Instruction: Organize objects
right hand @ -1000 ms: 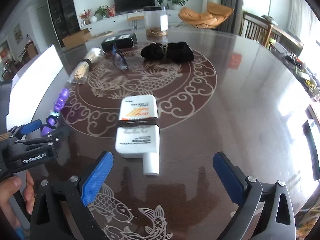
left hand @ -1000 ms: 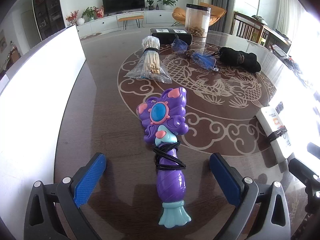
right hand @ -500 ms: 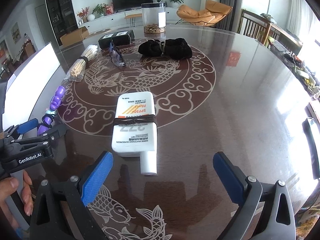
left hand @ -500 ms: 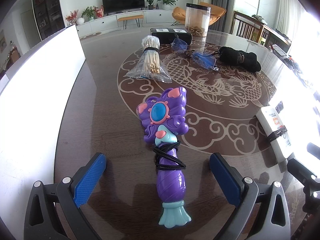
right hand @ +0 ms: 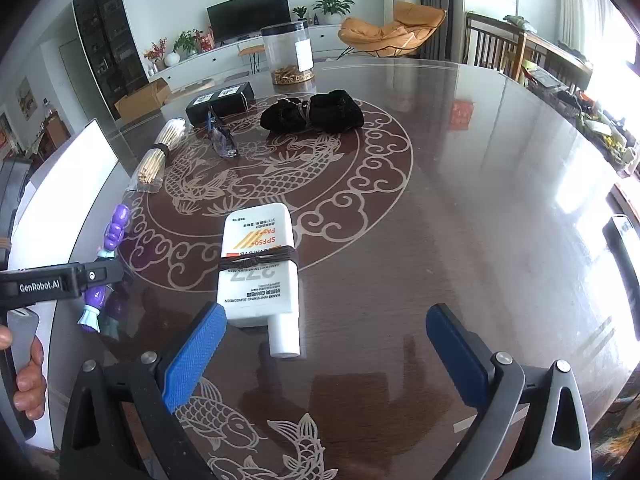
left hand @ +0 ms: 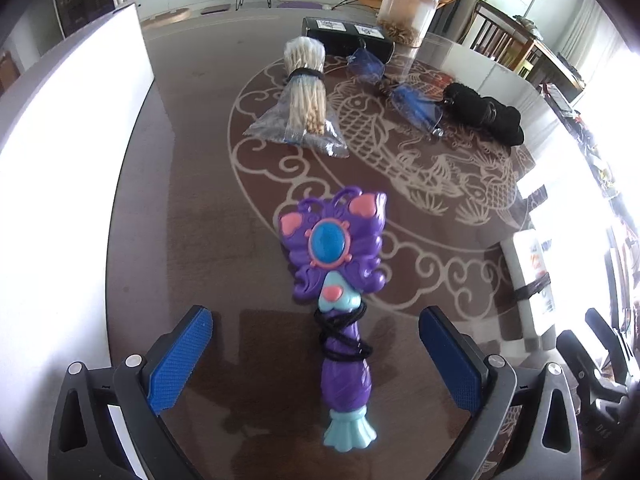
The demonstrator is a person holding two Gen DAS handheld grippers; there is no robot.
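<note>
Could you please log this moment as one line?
left gripper: open, straddling toy wand | right gripper: open, over sunscreen bottle

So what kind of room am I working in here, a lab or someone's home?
Most likely a home, an open living and dining room. The work surface is a large round table with a carp pattern, and behind it stand a television on a low white cabinet, an orange lounge chair and potted plants.

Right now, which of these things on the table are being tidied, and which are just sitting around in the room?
Being tidied:
purple toy wand, between the open left gripper
white sunscreen bottle, before the open right gripper
bundle of sticks
blue glasses
black cloth bundle
black box
clear jar

Just around:
television
orange chair
potted plants
</note>
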